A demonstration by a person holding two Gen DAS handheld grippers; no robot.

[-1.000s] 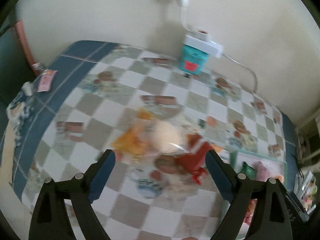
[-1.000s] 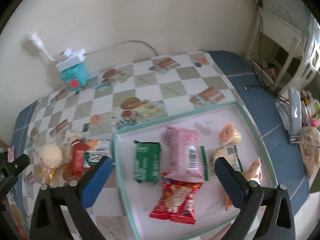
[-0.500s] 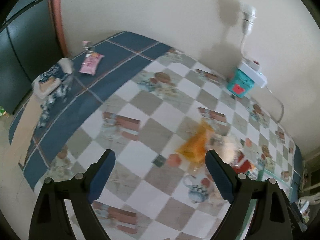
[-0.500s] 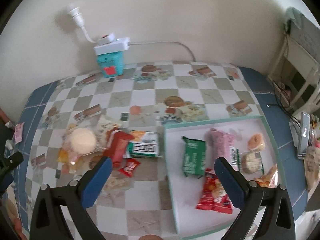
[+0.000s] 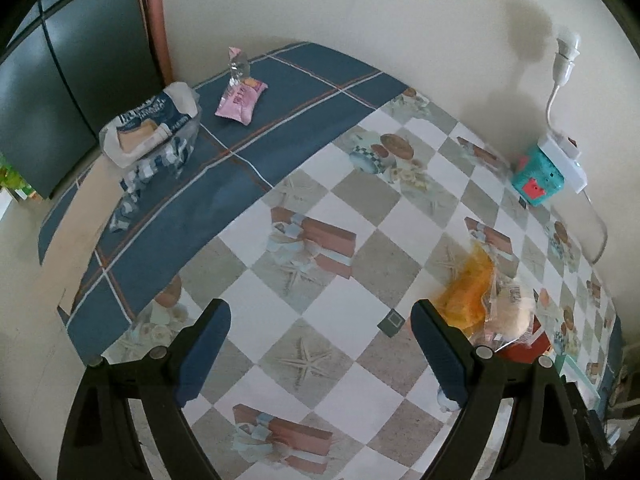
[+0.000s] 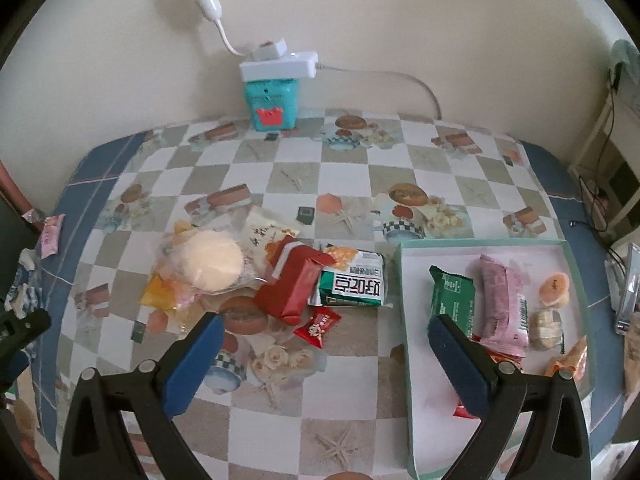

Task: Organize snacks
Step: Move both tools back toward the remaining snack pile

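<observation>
**A:** Hovering over the table point(image 6: 352, 184), your right gripper point(image 6: 320, 334) has its jaws spread wide with nothing between them. Your left gripper point(image 5: 320, 330) is equally wide and empty, above bare checkered cloth.

**B:** Where do the snacks sit from there?

**A:** Just beyond your right gripper, to the far left, lies the loose pile point(image 6: 256, 276). To its right, the shallow green-rimmed tray point(image 6: 404, 320) sits on the near right of the table.

**B:** How far along would you judge it?

**A:** Roughly half. In the tray I count a green packet point(image 6: 452, 296), a pink packet point(image 6: 504, 304), two small round wrapped cakes point(image 6: 554, 286), an orange wrapper at the near right corner and something red partly hidden behind your finger.

**B:** And what remains?

**A:** In the pile: a round pale bun in clear wrap point(image 6: 210, 262), a red pack point(image 6: 292, 286), a green-and-white pack point(image 6: 354, 284), a small red candy point(image 6: 318, 326), an orange bag, plus a few wrappers too tangled to count. One pink packet point(image 5: 240, 98) lies well apart at the far left, near an opened blue-and-white bag point(image 5: 150, 124).
</observation>
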